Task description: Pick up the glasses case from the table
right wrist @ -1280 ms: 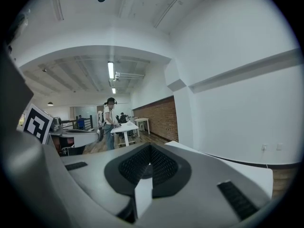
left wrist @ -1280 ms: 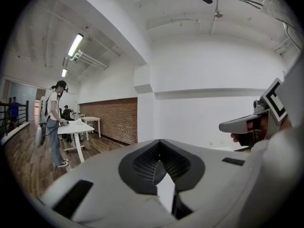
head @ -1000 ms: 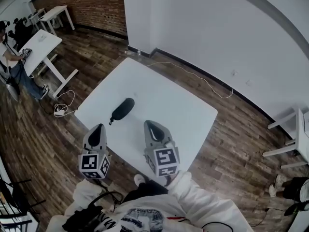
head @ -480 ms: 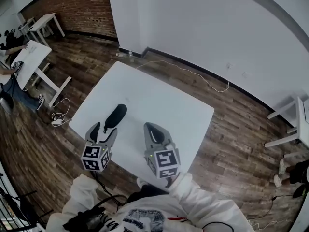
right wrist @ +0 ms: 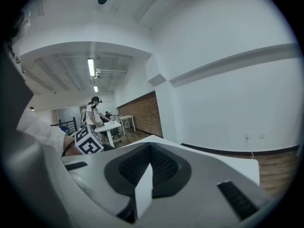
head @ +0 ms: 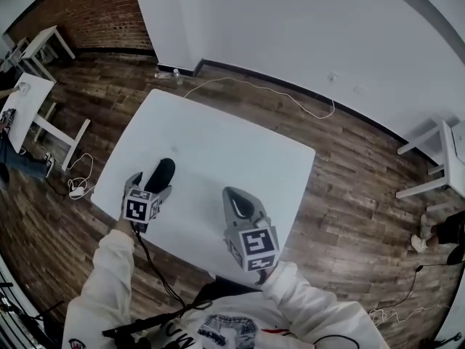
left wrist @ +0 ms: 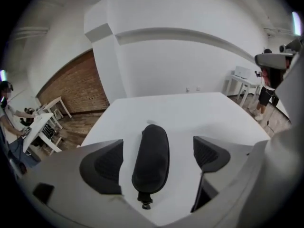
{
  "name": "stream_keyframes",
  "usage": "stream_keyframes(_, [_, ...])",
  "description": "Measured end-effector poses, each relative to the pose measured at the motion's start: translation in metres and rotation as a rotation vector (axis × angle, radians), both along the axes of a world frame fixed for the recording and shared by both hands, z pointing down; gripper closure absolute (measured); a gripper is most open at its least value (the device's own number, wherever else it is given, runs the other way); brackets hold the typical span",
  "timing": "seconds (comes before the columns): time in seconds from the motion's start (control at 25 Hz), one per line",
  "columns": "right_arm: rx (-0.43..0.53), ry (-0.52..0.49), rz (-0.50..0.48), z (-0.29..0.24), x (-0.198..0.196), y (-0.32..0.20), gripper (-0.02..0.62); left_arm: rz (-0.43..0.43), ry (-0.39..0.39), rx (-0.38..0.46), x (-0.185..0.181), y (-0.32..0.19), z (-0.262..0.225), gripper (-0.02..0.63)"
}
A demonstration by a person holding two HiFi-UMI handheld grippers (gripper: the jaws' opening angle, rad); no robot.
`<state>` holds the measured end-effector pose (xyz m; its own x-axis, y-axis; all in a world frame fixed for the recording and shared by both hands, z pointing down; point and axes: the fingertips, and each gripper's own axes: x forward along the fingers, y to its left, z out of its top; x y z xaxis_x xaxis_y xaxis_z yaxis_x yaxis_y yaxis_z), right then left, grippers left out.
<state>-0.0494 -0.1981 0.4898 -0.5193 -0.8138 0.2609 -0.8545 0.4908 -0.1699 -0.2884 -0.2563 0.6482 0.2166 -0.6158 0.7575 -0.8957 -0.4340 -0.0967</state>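
Note:
A black, oblong glasses case [head: 163, 170] lies on the white table [head: 225, 151], near its left edge. In the left gripper view the case [left wrist: 151, 156] runs lengthwise between the two jaws, its zip pull toward the camera. My left gripper [head: 150, 185] is tilted down over the case's near end; its jaws are opening and stand wide, and the pads [left wrist: 102, 167] are apart from the case on both sides. My right gripper [head: 239, 203] hovers over the table's near edge. Its jaws are shut with nothing in them [right wrist: 149, 151].
A white cable [head: 269, 89] trails over the wooden floor beyond the table. White desks [head: 22, 97] stand at the left, another white table [head: 443, 151] at the right. Small bottles [head: 167, 73] sit by the wall's foot. A person [right wrist: 94, 110] stands at a far desk.
My left gripper has gone forward and down to the case, and its jaws have opened from shut and now straddle it. The right gripper drifted a little and stays shut.

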Motion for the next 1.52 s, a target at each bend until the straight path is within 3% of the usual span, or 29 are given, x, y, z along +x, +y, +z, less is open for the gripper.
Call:
stream_keyframes(0.24, [-0.012, 0.025, 0.043, 0.008, 0.024, -0.009, 0.589, 0.008, -0.050, -0.161, -0.002, -0.019, 0.050, 0.123])
stream_keyframes(0.4, [-0.017, 0.032, 0.052, 0.010, 0.033, -0.014, 0.589, 0.019, -0.075, -0.223, 0.002, -0.025, 0.069, 0.123])
stream_keyframes(0.48, [-0.019, 0.032, 0.057, 0.009, 0.037, -0.017, 0.589, 0.012, -0.118, -0.225, 0.000, -0.027, 0.073, 0.141])
stream_keyframes(0.6, [-0.021, 0.032, 0.062, 0.010, 0.043, -0.021, 0.589, 0.015, -0.173, -0.204, -0.002, -0.031, 0.070, 0.225])
stream_keyframes(0.92, [-0.026, 0.020, 0.054, 0.011, 0.038, -0.020, 0.589, 0.031, -0.176, -0.209, 0.008, -0.026, 0.062, 0.239])
stream_keyframes(1.12, [-0.001, 0.008, 0.038, 0.000, 0.030, -0.020, 0.589, 0.025, -0.009, -0.020, 0.040, -0.022, -0.022, 0.244])
stream_keyframes(1.32, [0.044, -0.010, 0.017, -0.021, 0.011, -0.018, 0.589, -0.064, 0.155, 0.252, 0.043, 0.001, -0.139, 0.247])
stream_keyframes(1.52, [0.085, -0.029, -0.010, -0.045, -0.004, -0.011, 0.589, -0.170, 0.239, 0.451, 0.036, 0.040, -0.213, 0.247])
